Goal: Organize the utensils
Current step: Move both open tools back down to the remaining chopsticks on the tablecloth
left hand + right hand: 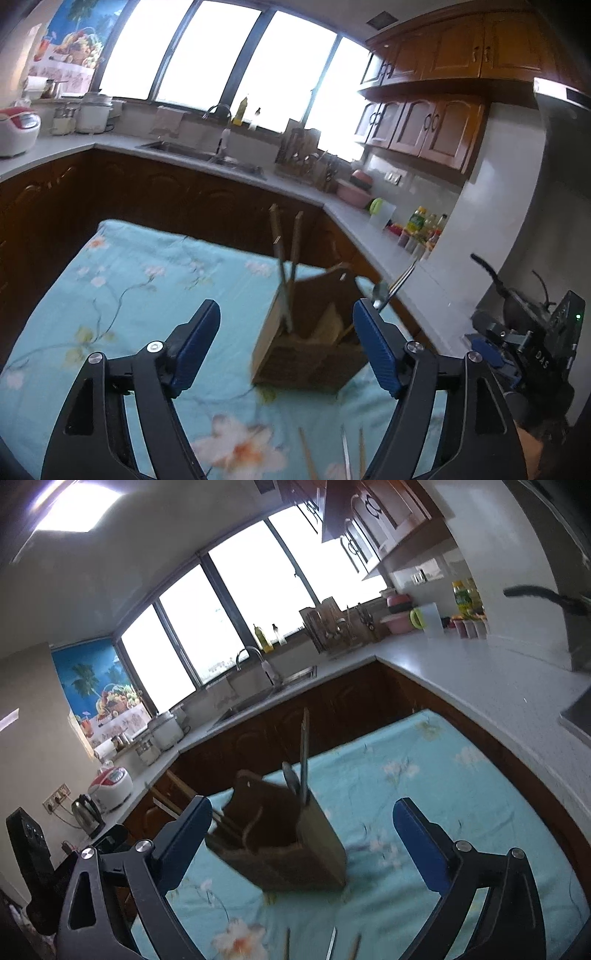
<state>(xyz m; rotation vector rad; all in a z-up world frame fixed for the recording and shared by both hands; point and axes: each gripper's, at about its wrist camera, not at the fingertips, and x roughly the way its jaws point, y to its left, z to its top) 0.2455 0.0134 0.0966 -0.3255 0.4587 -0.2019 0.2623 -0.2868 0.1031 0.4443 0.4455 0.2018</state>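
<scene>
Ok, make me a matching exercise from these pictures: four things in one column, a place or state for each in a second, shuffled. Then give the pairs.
Things:
1. brown wooden utensil holder
2. pair of long chopsticks
3. loose thin sticks
4. left gripper

Places or states:
A. lying flat on the cloth, near edge
B. jaws open, nothing held
C. standing on the blue flowered tablecloth
D. upright in the holder

Pairs: 1-C, 2-D, 3-A, 4-B

Left hand-held gripper [286, 332] jaws apart, right hand-held gripper [301, 829] jaws wide, both empty
</scene>
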